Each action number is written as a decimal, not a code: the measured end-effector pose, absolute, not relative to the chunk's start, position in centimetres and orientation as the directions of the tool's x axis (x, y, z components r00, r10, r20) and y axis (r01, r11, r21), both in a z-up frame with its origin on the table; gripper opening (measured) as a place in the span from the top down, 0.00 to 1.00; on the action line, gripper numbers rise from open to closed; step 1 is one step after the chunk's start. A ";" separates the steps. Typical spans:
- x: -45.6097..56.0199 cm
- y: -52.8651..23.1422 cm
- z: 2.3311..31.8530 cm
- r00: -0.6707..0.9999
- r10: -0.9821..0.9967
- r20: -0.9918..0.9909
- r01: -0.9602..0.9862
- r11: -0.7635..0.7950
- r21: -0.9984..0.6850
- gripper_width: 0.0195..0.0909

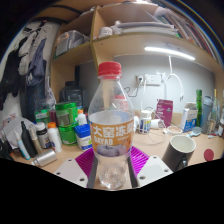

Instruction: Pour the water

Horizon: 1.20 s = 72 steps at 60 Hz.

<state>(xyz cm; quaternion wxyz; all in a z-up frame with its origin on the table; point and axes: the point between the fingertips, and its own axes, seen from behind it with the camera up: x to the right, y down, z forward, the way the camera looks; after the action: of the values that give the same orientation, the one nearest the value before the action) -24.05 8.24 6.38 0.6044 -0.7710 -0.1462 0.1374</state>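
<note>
My tongs [111, 172] squeeze the bottle [110, 125] from both sides, low in the middle of the frame. The bottle stands straight up, red cap [110, 70] on top. A cup [181, 150] sits at lower right on the table [205, 150].

Claw [111, 168] fingers clamped, level, forward

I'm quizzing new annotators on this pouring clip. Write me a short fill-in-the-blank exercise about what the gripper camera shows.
1. The clear plastic water bottle has a ____ cap.
2. The bottle stands upright between the two fingers of the ____.
3. The label around the bottle is mainly ____.
4. The grey cup on the wooden table is lying on its ____.

Missing words: red; tongs; orange; side
</note>
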 end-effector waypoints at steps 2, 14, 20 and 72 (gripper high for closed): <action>-24.2 8.3 6.3 0.917 0.398 -0.037 0.060 -0.228 -0.972 0.58; -24.2 8.5 6.0 0.905 0.421 -0.062 0.077 -0.306 -0.949 0.73; -23.7 8.6 8.3 0.896 0.401 -0.190 -0.034 -0.365 -0.930 0.73; -19.9 12.6 20.8 -0.622 -0.420 -0.661 -0.536 -0.387 0.750 0.73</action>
<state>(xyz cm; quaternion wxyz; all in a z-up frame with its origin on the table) -19.88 12.58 20.77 0.0409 -0.4329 0.5521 0.7114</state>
